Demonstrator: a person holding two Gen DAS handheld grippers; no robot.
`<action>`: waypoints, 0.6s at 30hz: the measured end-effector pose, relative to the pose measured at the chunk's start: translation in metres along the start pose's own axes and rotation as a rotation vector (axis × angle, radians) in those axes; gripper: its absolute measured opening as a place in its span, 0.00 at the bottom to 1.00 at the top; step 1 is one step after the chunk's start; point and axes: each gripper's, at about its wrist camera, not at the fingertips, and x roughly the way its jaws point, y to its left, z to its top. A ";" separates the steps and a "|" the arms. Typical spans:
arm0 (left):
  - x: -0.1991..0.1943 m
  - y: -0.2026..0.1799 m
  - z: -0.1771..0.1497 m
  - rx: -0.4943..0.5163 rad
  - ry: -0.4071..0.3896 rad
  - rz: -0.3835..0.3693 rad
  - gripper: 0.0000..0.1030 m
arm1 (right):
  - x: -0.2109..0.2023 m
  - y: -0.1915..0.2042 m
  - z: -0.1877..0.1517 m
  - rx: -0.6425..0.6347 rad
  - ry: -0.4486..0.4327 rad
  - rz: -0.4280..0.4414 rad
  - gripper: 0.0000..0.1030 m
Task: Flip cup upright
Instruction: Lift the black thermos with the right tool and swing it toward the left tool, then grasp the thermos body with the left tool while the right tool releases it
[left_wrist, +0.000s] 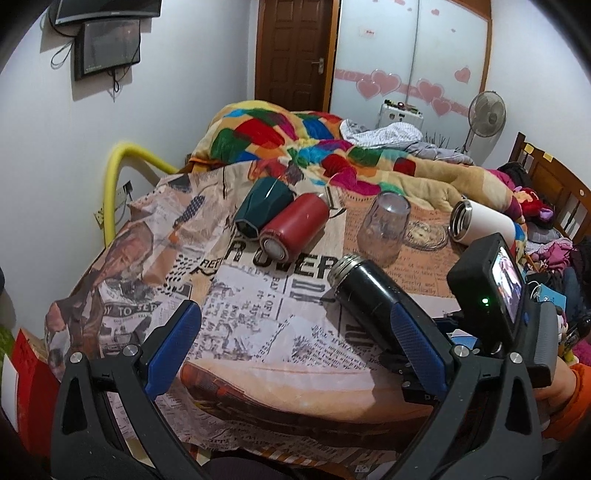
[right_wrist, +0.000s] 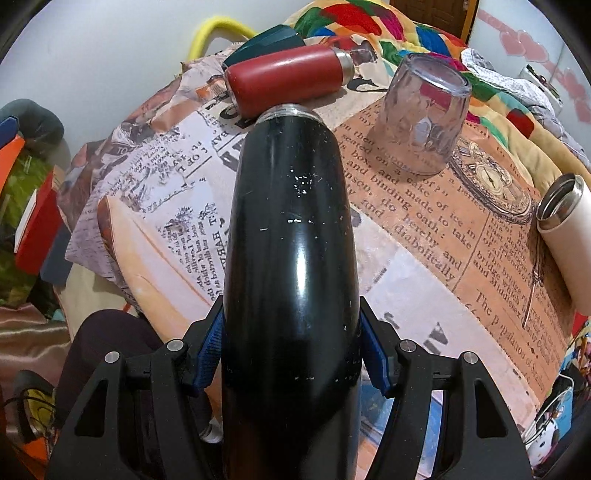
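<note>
Black-framed left gripper at the bottom of the left wrist view, jaws wide apart, nothing between them, hovering over the newsprint cloth. Moving right across that frame: teal cup lying on its side upper centre, red flask on its side touching it, clear glass mouth-down just right of centre, white flask lying on its side at the right edge.

Task cup looks to be the black flask: lying down, centre of the right wrist view, steel mouth pointing away toward the red flask. Right gripper clamped on its body near the base end, blue pads pressed on both sides.

Risks, judged:
- Glossy, rounded body; it could slip or rotate in the pads during the swing up.
- Grip sits far from the mouth, so the long end levers against the hold.
- Mouth is very near the red flask; an arc forward may knock it, and it would roll into the teal cup.
- Clear glass is near on the right, so a wide swing clips it.
- Cloth is wrinkled and soft, so the base may land tilted and topple.
</note>
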 end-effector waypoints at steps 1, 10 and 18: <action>0.001 0.001 0.000 -0.004 0.005 0.001 1.00 | -0.001 0.001 0.000 -0.001 -0.005 0.001 0.60; 0.014 0.000 0.003 -0.029 0.074 -0.017 1.00 | -0.021 0.001 -0.006 0.028 -0.034 0.051 0.60; 0.049 -0.020 -0.007 -0.049 0.236 -0.119 1.00 | -0.081 -0.013 -0.032 0.079 -0.178 -0.003 0.61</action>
